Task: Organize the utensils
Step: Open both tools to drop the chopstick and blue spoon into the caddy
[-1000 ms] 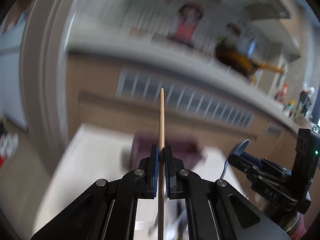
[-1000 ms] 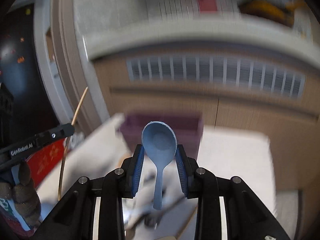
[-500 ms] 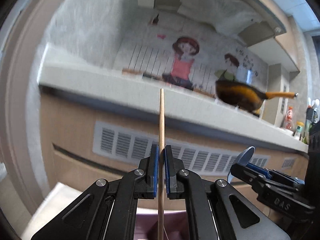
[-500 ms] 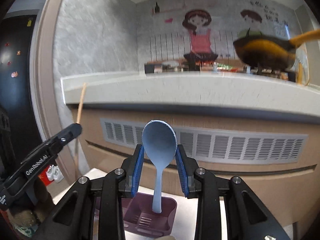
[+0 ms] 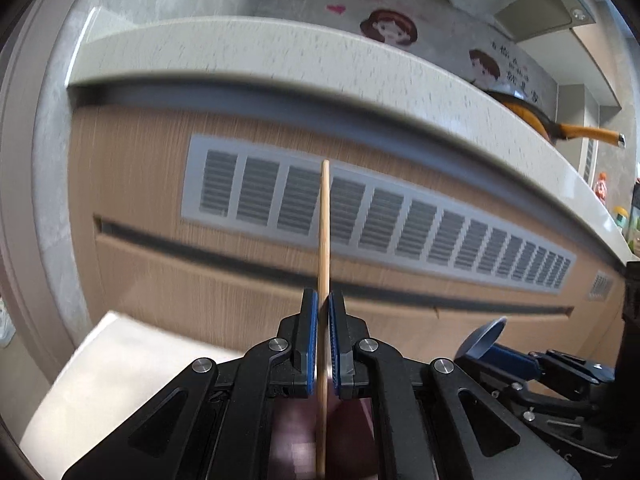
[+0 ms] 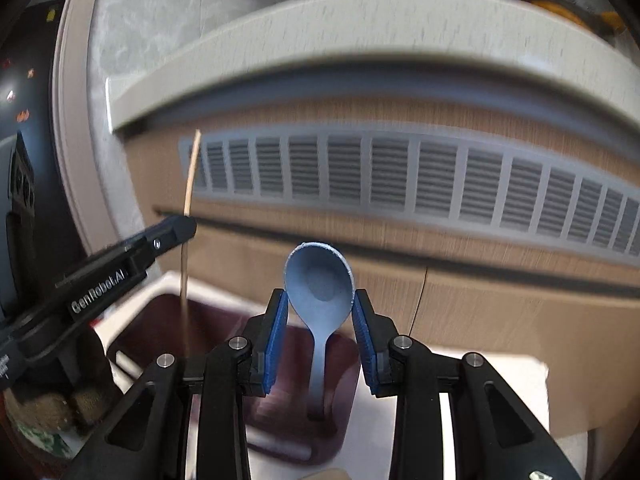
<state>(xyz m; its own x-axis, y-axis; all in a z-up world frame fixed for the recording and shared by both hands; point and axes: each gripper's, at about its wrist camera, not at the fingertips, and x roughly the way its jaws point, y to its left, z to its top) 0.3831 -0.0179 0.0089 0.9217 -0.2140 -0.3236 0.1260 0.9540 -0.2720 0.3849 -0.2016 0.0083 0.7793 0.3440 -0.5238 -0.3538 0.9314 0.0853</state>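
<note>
My left gripper holds a thin wooden chopstick upright between its blue pads, and its jaws are just opening. The stick's lower end hangs over a dark purple utensil holder. My right gripper is shut on the bowl of a blue spoon, whose handle hangs down into the purple holder. In the right wrist view the left gripper with the chopstick stands at the left, over the holder's left part. The left wrist view catches the spoon at its lower right.
The holder stands on a white table. Close behind rises a wooden counter front with a long vent grille under a pale stone worktop. An orange pan sits on the worktop. A gloved hand shows at the lower left.
Both grippers have come forward and down over the purple holder. The counter front now fills both views. The spoon's handle reaches lower into the holder. The chopstick and spoon stay between their pads.
</note>
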